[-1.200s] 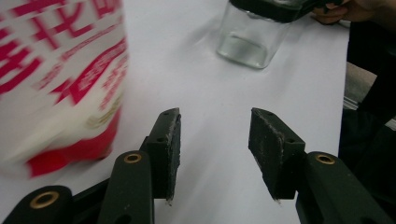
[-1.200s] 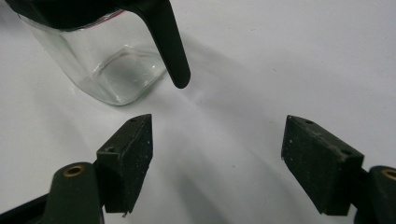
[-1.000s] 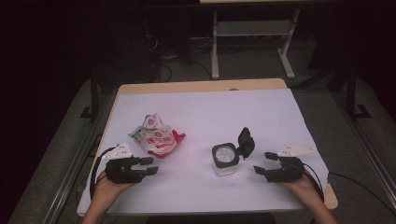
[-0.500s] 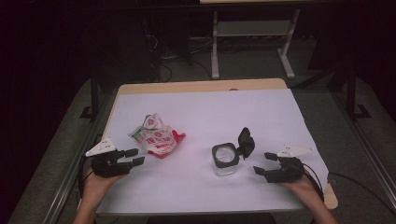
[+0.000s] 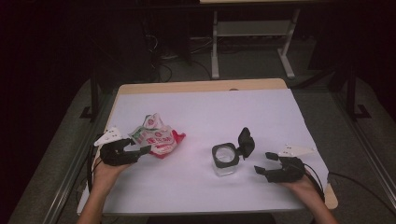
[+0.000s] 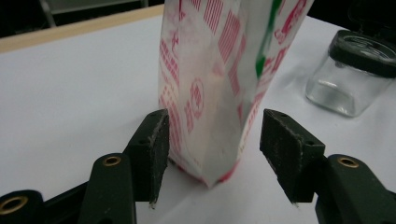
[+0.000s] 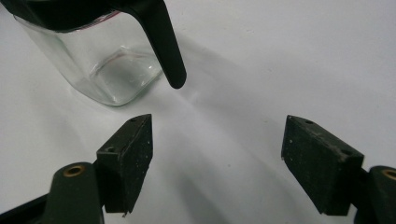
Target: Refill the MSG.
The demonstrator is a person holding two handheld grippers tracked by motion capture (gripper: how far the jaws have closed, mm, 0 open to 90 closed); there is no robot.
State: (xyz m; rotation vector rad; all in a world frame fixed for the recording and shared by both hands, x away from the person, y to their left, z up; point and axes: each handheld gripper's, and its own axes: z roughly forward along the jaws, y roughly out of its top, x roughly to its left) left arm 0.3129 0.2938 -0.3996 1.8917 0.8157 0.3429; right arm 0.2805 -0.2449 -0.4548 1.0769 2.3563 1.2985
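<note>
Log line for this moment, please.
left gripper: jaws just opening, straddling red-and-white plastic snack bag, one pad touching | right gripper: open, empty, beside clear glass jar with black flip lid

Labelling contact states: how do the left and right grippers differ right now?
The left gripper has the red-and-white bag between its jaws, which have just been opening, with gaps showing at both pads; the right gripper has nothing between its jaws. In the high view the left sits at the bag's edge, while the right rests apart from the glass jar, whose lid is flipped open. Both are open and held low over the white table cover.
</note>
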